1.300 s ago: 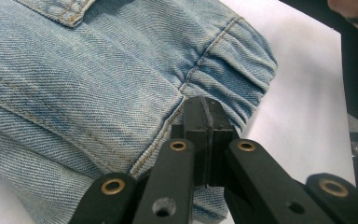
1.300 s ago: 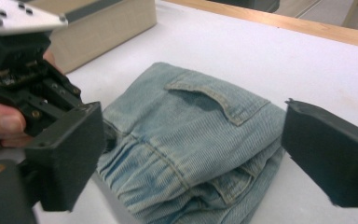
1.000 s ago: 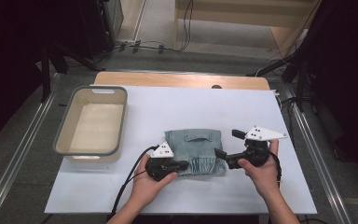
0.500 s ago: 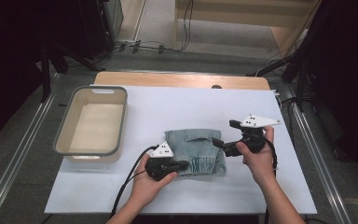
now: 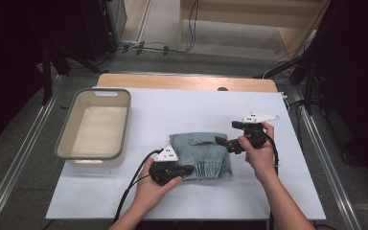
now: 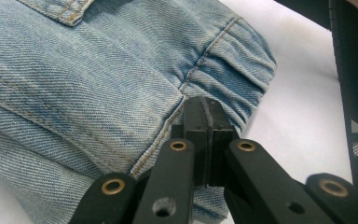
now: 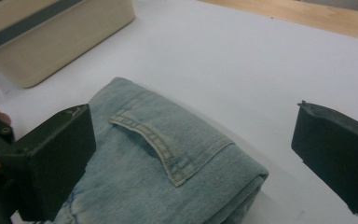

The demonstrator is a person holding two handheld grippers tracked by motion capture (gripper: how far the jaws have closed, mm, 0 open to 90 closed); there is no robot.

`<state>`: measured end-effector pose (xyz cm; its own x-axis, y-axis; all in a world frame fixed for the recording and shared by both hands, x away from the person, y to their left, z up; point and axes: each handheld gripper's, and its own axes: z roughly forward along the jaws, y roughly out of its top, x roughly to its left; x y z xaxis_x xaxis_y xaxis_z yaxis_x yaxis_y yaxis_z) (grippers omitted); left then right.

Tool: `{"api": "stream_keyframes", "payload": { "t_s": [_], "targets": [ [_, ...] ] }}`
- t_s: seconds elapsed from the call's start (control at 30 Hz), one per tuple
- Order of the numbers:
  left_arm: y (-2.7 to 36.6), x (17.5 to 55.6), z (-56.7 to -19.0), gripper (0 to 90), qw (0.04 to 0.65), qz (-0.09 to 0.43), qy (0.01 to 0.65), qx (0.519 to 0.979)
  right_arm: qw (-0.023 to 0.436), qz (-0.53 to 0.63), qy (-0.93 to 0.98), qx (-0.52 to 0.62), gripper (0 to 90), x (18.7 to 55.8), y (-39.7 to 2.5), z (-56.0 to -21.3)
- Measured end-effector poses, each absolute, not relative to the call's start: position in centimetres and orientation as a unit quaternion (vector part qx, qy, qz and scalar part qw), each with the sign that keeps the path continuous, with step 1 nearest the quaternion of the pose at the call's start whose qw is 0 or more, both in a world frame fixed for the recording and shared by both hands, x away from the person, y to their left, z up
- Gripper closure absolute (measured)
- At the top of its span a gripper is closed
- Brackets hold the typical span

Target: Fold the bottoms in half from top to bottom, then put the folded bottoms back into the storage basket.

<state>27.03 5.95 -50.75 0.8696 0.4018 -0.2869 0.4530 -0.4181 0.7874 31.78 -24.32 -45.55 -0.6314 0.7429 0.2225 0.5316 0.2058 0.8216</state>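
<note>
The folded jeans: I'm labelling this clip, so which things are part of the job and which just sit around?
In the job:
folded jeans
left gripper, shut on them
right gripper, jaws open beside them

Lying about:
beige bin

You have one folded denim garment point(image 5: 200, 154) on one white table point(image 5: 172, 110), and one beige tub point(image 5: 95, 125) standing to the garment's left. You hold two grippers: the left gripper point(image 5: 188, 169) at the garment's near edge, and the right gripper point(image 5: 222, 142) at the garment's right side. Two hands are on them, one each.
</note>
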Motion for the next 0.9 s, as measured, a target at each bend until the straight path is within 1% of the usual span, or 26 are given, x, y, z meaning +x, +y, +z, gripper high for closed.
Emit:
{"api": "stream_keyframes", "payload": {
  "t_s": [0.53,0.9],
  "targets": [
    [6.0,27.1,-50.8,88.8,0.477,-0.028,0.255,0.841,0.106,0.438,0.781,0.431,0.0,33.7,-24.3,-48.0],
    [6.0,27.1,-50.8,88.8,0.478,-0.030,0.256,0.840,0.072,0.433,0.779,0.448,1.6,34.9,-24.1,-50.0]
  ]
}}
